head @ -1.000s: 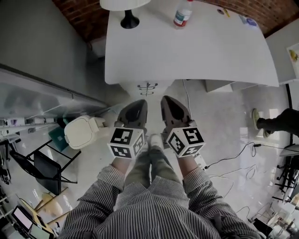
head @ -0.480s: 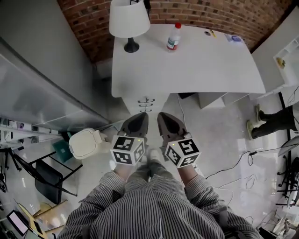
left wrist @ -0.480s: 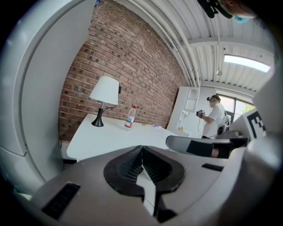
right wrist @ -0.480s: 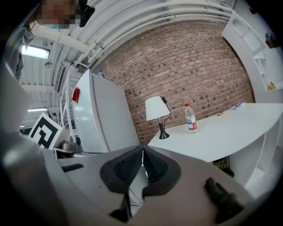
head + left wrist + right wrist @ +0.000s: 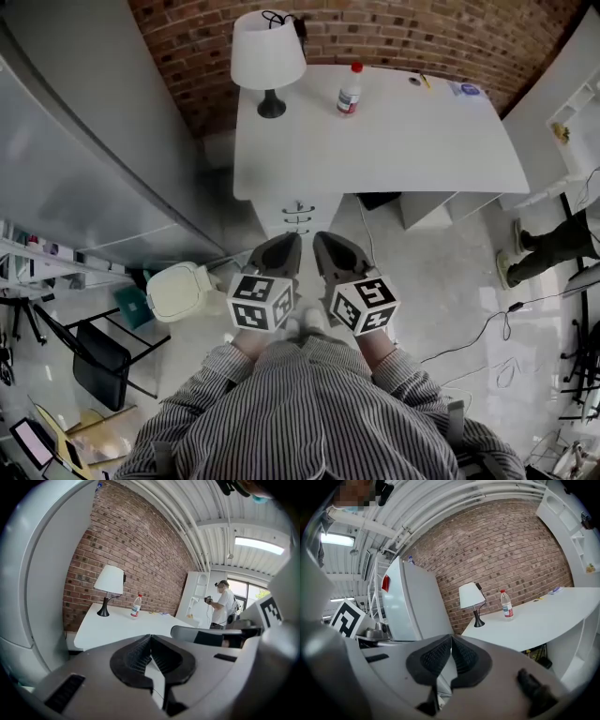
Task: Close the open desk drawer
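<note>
We're at the approach, nothing touched yet: the left gripper point(image 5: 287, 244) and the right gripper point(image 5: 324, 244) hang side by side, close in front of the person's body, and both point at the drawer stack point(image 5: 298, 217) that sits under the near left corner of the desk point(image 5: 403, 141). Each gripper's own view shows its jaws pressed together with nothing between them. The grippers are near the drawer fronts but clearly apart from them. I make out about three small handles, one above the other, and from this steep angle I can't say which drawer stands open. The next move, I'd judge, calls for lowering one gripper and setting its closed tip flat against the open front, then pushing straight in toward the brick wall. Now the count: two grippers, one desk, one lamp point(image 5: 267, 52) at its far left corner, one bottle point(image 5: 349, 89) just beside the lamp along the far edge.
</note>
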`<move>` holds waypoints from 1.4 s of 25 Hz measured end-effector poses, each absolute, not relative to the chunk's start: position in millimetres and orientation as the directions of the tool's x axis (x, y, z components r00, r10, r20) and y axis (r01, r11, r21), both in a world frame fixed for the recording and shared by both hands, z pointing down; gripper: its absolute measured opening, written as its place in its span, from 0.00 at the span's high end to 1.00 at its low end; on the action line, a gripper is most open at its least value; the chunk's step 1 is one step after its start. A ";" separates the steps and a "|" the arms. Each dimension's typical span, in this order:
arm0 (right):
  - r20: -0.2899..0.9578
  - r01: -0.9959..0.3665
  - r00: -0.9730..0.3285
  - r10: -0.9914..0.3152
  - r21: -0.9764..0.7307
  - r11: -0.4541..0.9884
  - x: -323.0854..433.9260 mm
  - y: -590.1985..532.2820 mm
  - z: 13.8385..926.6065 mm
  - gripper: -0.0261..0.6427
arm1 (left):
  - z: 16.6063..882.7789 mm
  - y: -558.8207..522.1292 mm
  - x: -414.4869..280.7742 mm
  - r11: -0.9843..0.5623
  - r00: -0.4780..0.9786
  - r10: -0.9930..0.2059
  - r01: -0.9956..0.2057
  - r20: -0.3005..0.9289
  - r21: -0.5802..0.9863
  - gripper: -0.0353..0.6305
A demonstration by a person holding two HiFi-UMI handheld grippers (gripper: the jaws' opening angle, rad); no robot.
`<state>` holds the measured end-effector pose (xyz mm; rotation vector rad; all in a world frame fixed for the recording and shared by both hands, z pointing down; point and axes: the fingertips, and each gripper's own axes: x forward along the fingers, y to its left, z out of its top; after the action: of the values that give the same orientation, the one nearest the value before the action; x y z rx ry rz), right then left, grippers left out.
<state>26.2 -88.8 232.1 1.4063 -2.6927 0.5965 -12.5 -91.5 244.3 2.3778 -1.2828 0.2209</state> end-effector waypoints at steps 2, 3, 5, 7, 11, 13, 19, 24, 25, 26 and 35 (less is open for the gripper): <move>0.211 -0.799 -0.588 -0.781 -0.307 0.518 26.9 -87.7 228.9 0.94 | 239.8 -91.4 -14.6 -0.484 0.561 -0.762 -0.826 0.324 0.291 0.93; 0.209 -0.800 -0.586 -0.783 -0.303 0.518 28.1 -87.7 227.5 0.94 | 238.4 -91.6 -16.1 -0.482 0.559 -0.765 -0.826 0.320 0.291 0.93; 0.207 -0.804 -0.581 -0.787 -0.298 0.515 31.7 -88.2 224.7 0.94 | 236.0 -92.3 -19.3 -0.475 0.552 -0.771 -0.830 0.316 0.292 0.93; 0.208 -0.808 -0.577 -0.790 -0.290 0.513 34.8 -88.7 222.7 0.94 | 233.0 -92.6 -20.4 -0.476 0.552 -0.774 -0.831 0.312 0.290 0.93; 0.222 -0.812 -0.575 -0.788 -0.273 0.516 35.2 -89.2 222.7 0.94 | 230.0 -91.4 -16.2 -0.495 0.566 -0.766 -0.822 0.305 0.282 0.93; 0.218 -0.809 -0.579 -0.786 -0.271 0.521 32.6 -90.3 220.4 0.94 | 229.4 -90.8 -14.4 -0.501 0.572 -0.763 -0.818 0.302 0.283 0.93; 0.215 -0.805 -0.590 -0.778 -0.227 0.548 31.0 -93.6 212.8 0.94 | 226.4 -91.7 -15.2 -0.497 0.569 -0.771 -0.818 0.287 0.288 0.93; 0.220 -0.804 -0.593 -0.775 -0.214 0.555 32.4 -93.0 213.3 0.94 | 225.6 -95.2 -15.5 -0.494 0.567 -0.772 -0.820 0.287 0.290 0.93; 0.220 -0.803 -0.594 -0.774 -0.212 0.557 33.0 -92.1 213.8 0.94 | 225.8 -95.1 -14.4 -0.496 0.567 -0.772 -0.820 0.286 0.286 0.93; 0.221 -0.803 -0.595 -0.773 -0.209 0.558 33.6 -91.3 214.6 0.94 | 225.8 -94.8 -13.6 -0.498 0.566 -0.774 -0.821 0.285 0.279 0.93; 0.220 -0.801 -0.598 -0.771 -0.186 0.569 37.2 -87.3 212.0 0.94 | 220.5 -92.6 -7.5 -0.503 0.558 -0.785 -0.828 0.269 0.248 0.93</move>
<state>37.2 -87.3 212.0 1.3486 -2.6803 0.4061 -7.5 -92.6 220.5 2.4494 -1.3208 0.1716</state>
